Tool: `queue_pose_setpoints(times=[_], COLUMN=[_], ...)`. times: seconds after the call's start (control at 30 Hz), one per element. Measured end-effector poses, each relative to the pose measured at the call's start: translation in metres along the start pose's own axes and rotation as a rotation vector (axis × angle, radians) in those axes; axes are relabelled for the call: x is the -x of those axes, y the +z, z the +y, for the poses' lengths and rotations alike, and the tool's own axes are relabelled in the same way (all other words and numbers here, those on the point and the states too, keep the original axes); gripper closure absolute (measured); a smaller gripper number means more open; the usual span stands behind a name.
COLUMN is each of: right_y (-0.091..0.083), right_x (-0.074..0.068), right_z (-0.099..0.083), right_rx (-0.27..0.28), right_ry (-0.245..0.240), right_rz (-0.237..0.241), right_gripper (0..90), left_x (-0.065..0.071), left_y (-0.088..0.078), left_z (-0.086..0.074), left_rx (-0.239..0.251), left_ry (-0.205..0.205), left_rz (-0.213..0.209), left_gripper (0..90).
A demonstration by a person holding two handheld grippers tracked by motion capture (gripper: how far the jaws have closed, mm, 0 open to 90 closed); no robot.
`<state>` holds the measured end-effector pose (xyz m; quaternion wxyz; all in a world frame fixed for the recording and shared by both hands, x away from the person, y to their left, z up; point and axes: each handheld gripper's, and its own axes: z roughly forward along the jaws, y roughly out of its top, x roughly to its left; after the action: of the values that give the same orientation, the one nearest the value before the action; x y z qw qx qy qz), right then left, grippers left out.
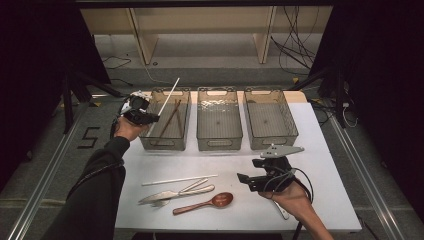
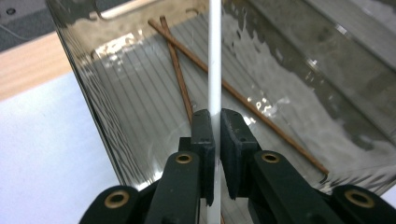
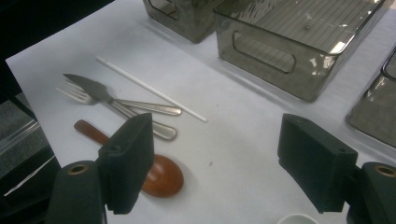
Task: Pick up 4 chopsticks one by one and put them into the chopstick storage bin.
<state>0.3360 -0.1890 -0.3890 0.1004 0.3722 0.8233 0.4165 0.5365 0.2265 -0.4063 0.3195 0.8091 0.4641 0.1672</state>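
My left gripper is shut on a white chopstick, held slanting over the left bin. Two brown chopsticks lie inside that bin. On the white table lie a second white chopstick, a knife, a fork and a brown wooden spoon. My right gripper stands open just right of the spoon, with nothing between its fingers.
A middle bin and a right bin, both smoky clear plastic, stand in a row at the back of the table. Something white lies under my right hand. Cables trail on the floor beyond.
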Motion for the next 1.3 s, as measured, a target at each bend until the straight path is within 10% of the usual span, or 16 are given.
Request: queue_pose_setpoints(times=[0.17,0.37,0.57,0.87,1.3], right_y=[0.0,0.0,-0.001,-0.001,-0.001], right_x=[0.0,0.0,0.0,-0.001,-0.001], right_z=[0.0,0.0,0.0,0.0,0.0], right_rx=[0.002,-0.001,0.004,0.004,0.01], right_ry=[-0.001,0.0,0.002,0.001,-0.005], right_rz=[-0.001,0.001,-0.002,-0.003,-0.005], right_gripper=[28.0,28.0,28.0,28.0,27.9], left_x=[0.001,0.006,0.022,0.043,0.078], left_y=[0.005,-0.006,-0.029,-0.066,-0.077], left_z=[-0.004,-0.002,0.0,-0.014,-0.04], left_rx=[-0.026,0.008,0.022,0.089,-0.01], left_ry=[-0.006,-0.02,0.056,0.095,0.211], left_rz=[0.013,-0.019,-0.067,-0.114,-0.173], left_gripper=[82.2,55.8,36.9,27.0,18.3])
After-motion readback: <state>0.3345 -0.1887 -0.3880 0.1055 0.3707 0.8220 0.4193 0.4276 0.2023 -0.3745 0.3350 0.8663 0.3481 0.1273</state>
